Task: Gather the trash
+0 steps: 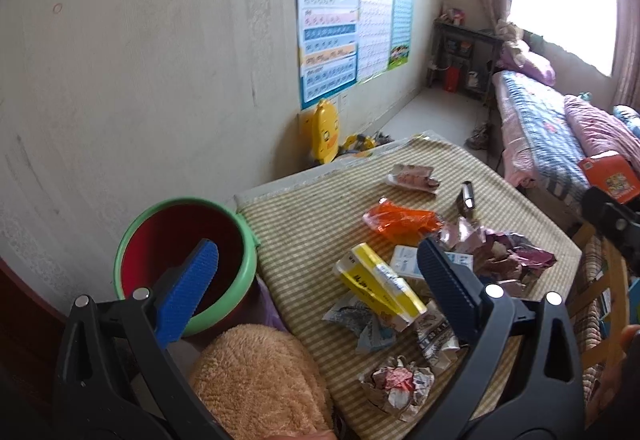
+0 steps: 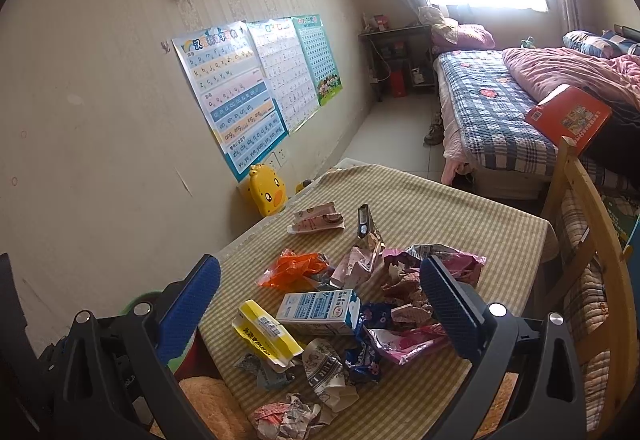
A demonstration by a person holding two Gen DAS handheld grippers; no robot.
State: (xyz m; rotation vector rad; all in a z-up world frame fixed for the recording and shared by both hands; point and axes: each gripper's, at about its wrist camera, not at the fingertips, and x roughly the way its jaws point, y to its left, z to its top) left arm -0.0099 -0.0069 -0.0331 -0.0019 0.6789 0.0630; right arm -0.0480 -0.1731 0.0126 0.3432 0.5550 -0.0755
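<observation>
Both grippers, left gripper and right gripper, have jaws spread wide and hold nothing. On the table lie one yellow box, one milk carton, one orange wrapper and several crumpled wrappers. Only the left wrist view shows the whole red bucket, just left of the table.

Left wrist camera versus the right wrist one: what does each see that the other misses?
Only the left wrist view shows the inside of the red bucket with its green rim, beside the table. Only the right wrist view shows the whole blue-and-white carton and the wooden chair back. Both show the striped tablecloth, the yellow box, the orange wrapper, the yellow duck toy and open grippers.
</observation>
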